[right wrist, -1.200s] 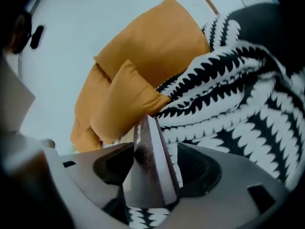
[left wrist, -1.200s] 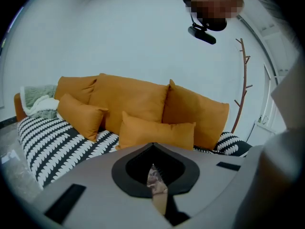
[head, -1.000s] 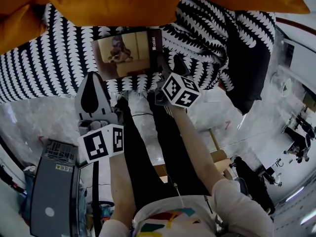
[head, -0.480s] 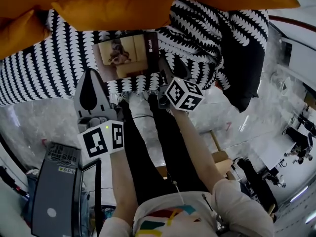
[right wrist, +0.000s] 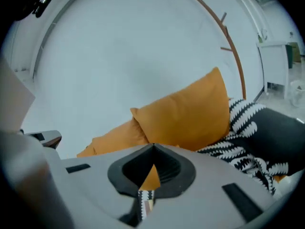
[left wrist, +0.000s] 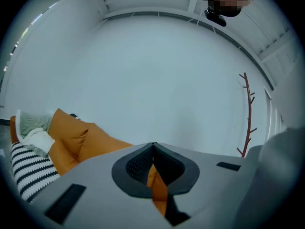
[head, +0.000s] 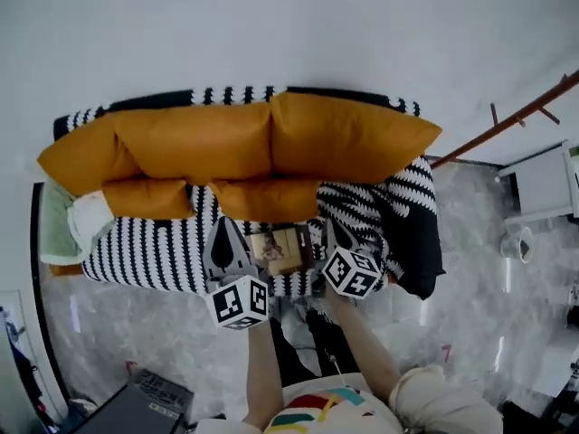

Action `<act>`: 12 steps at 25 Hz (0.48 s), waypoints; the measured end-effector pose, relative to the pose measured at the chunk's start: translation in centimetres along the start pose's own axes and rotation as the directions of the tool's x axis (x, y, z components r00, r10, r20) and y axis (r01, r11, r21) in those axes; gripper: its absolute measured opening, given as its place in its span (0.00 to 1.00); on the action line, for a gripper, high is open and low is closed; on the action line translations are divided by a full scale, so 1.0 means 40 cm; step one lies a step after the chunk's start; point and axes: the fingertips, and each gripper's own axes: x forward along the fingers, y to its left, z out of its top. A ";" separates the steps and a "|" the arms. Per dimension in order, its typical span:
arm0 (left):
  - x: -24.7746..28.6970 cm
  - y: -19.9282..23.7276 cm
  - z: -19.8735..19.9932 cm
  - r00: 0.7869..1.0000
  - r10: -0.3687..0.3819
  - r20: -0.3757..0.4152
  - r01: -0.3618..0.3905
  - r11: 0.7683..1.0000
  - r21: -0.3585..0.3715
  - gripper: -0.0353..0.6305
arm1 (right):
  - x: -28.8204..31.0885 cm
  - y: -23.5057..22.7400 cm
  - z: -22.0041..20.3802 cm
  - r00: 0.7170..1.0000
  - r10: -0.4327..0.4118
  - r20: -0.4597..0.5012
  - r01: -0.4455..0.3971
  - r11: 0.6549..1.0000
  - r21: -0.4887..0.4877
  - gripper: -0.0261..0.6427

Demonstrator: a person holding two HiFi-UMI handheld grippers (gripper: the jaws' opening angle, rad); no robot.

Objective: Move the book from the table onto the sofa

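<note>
There was the striped sofa [head: 145,251] across the middle of the head view, with orange cushions [head: 271,138] piled along its back. And the book [head: 282,250] lay flat on the seat, at six o'clock from those cushions, touching neither gripper. The left gripper [left wrist: 152,145] hovered at the book's nine o'clock, jaws together and empty. At three o'clock, the right gripper [right wrist: 153,146] had just snapped its jaws closed on nothing.

The back edge of the black-and-white striped fabric sofa [head: 145,256] is blocked by large orange cushions [head: 208,138], the left end by pale green and white pillows [head: 71,224], the right end by a black cushion [head: 418,242]; bare seat is left open along the front edge's left half.
</note>
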 end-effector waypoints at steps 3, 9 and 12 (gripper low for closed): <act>-0.049 -0.089 0.112 0.999 -0.054 0.005 0.053 0.998 0.042 0.06 | -0.141 0.107 0.131 0.997 0.035 0.068 -0.030 0.997 -0.077 0.06; -0.109 -0.170 0.281 0.982 -0.171 0.079 0.150 0.962 0.228 0.06 | -0.300 0.324 0.273 0.955 0.223 0.194 -0.168 0.949 -0.266 0.06; -0.137 -0.184 0.287 0.982 -0.168 0.091 0.143 0.961 0.238 0.06 | -0.336 0.323 0.265 0.954 0.208 0.214 -0.132 0.937 -0.324 0.06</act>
